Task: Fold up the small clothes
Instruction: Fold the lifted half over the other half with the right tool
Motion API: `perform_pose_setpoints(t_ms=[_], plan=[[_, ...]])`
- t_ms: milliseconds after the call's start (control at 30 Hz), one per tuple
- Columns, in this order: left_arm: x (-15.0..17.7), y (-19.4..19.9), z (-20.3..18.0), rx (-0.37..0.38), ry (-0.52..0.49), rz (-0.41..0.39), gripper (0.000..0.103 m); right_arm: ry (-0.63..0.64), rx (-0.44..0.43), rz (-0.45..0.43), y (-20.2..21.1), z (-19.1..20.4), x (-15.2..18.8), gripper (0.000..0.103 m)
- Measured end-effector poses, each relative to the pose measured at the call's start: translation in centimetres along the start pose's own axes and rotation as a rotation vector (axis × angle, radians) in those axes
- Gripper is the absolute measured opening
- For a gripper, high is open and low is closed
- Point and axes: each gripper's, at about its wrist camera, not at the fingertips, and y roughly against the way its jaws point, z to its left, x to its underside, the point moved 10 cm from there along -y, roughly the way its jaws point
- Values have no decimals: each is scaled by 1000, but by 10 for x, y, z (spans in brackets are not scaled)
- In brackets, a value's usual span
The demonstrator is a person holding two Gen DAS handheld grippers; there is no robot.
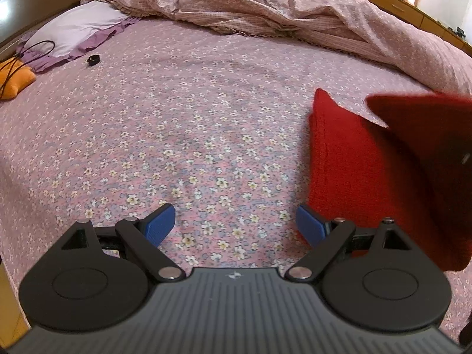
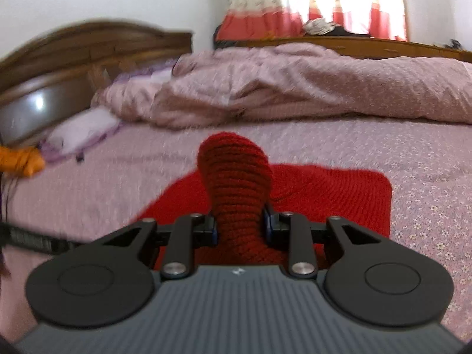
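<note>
A red knitted garment (image 1: 354, 171) lies on the flowered pink bedsheet (image 1: 191, 118), at the right of the left wrist view. One part of it is lifted and blurred at the upper right. My left gripper (image 1: 233, 227) hovers above the sheet with its blue pads (image 1: 160, 224) wide apart and nothing between them; its right pad is beside the garment's near edge. In the right wrist view my right gripper (image 2: 240, 227) is shut on a bunched fold of the red knitted garment (image 2: 236, 183), which rises above the flat part (image 2: 339, 194) on the bed.
A crumpled pink quilt (image 1: 280, 8) fills the far side of the bed. A lilac pillow (image 1: 73, 29), an orange cloth (image 1: 14, 79) with a black cable, and a small black ring (image 1: 93, 59) lie at the far left. A wooden headboard (image 2: 73, 59) stands behind.
</note>
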Motion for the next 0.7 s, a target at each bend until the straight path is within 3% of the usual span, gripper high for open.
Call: perform_pose_setpoints(t_ms=[167, 433, 567, 700], plan=[[1, 1, 14, -12, 24, -2, 91, 19, -70, -95, 12, 29, -26, 29], [7, 7, 35, -30, 53, 0, 92, 99, -211, 74, -19, 85, 39, 30], [4, 14, 40, -28, 49, -17, 91, 91, -207, 67, -12, 85, 38, 34], [-7, 27, 34, 4, 41, -46, 91, 57, -225, 78, -7, 86, 31, 47]])
